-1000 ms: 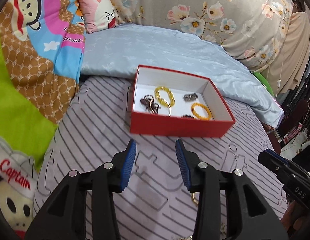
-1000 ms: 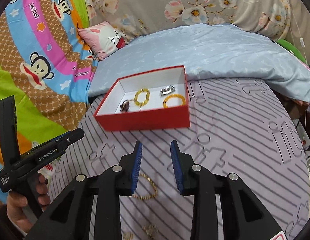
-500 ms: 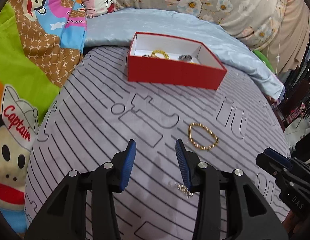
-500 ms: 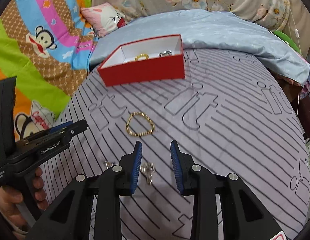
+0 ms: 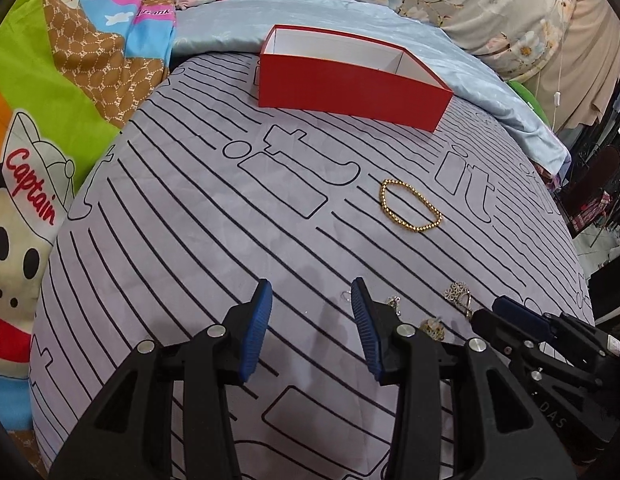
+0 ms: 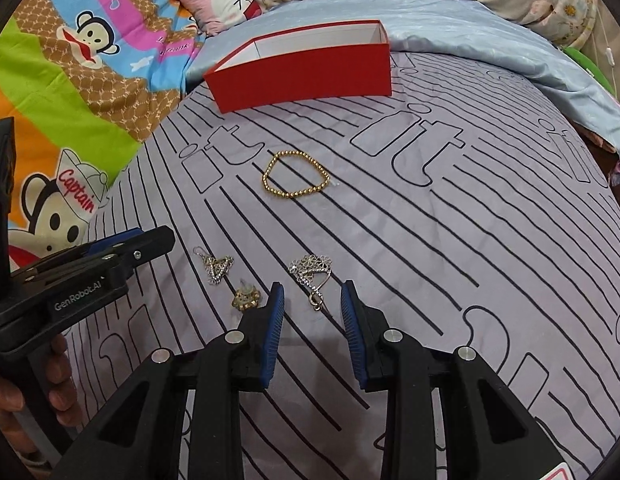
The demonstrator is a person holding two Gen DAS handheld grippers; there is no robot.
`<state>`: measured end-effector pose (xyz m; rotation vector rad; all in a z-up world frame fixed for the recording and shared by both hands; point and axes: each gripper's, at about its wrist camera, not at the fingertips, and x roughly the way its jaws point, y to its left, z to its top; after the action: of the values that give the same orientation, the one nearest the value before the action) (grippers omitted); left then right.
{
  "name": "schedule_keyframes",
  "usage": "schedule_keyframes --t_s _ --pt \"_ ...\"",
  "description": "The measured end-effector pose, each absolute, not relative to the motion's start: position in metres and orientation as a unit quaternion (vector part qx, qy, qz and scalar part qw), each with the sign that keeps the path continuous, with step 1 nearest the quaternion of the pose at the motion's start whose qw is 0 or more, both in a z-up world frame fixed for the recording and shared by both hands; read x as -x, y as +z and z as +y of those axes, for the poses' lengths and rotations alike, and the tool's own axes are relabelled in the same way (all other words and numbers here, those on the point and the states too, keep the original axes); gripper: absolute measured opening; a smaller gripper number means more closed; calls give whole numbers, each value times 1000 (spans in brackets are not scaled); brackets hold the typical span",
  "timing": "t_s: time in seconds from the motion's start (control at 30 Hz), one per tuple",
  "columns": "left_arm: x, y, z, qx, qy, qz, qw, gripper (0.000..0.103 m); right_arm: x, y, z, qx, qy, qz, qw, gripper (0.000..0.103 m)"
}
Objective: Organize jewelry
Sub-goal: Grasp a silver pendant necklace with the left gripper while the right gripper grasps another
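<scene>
A red box [image 5: 350, 82] [image 6: 306, 70] with a white inside stands at the far end of the grey striped bedspread; its contents are hidden by the near wall. A gold bead bracelet [image 5: 410, 206] [image 6: 296, 174] lies in the middle. Nearer lie a silver flower earring [image 6: 312, 272] [image 5: 458, 294], a silver triangular earring [image 6: 216, 266] and a small gold earring [image 6: 246, 298] [image 5: 432, 326]. My right gripper [image 6: 312, 300] is open and empty, its fingertips on either side of the silver flower earring's lower end. My left gripper [image 5: 312, 300] is open and empty, left of the earrings.
A pale blue pillow [image 6: 470, 36] lies behind the box. A cartoon monkey blanket [image 5: 50, 120] covers the left side. The bed's right edge [image 5: 566, 184] drops off to dark clutter.
Both grippers have pulled back from the box and dropped low toward the bedspread. The earrings have come into view near the fingertips. The box's inside is now hidden.
</scene>
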<state>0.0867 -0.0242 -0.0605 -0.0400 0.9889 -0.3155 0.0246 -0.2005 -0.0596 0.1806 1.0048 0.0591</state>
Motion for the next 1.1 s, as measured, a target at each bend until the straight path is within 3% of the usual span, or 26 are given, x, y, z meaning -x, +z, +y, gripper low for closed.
schedule_keyframes --t_s 0.27,0.5,1.1 --pt "-79 -64 -30 15 -163 478 863 40 -28 -70 -199 -77 25 485 871 25" --pt "-77 -65 -39 7 -174 480 860 45 -30 -71 -200 -64 14 485 872 7" --pt "-76 -78 -72 -29 -191 468 862 44 -21 -62 -214 -96 14 481 871 6"
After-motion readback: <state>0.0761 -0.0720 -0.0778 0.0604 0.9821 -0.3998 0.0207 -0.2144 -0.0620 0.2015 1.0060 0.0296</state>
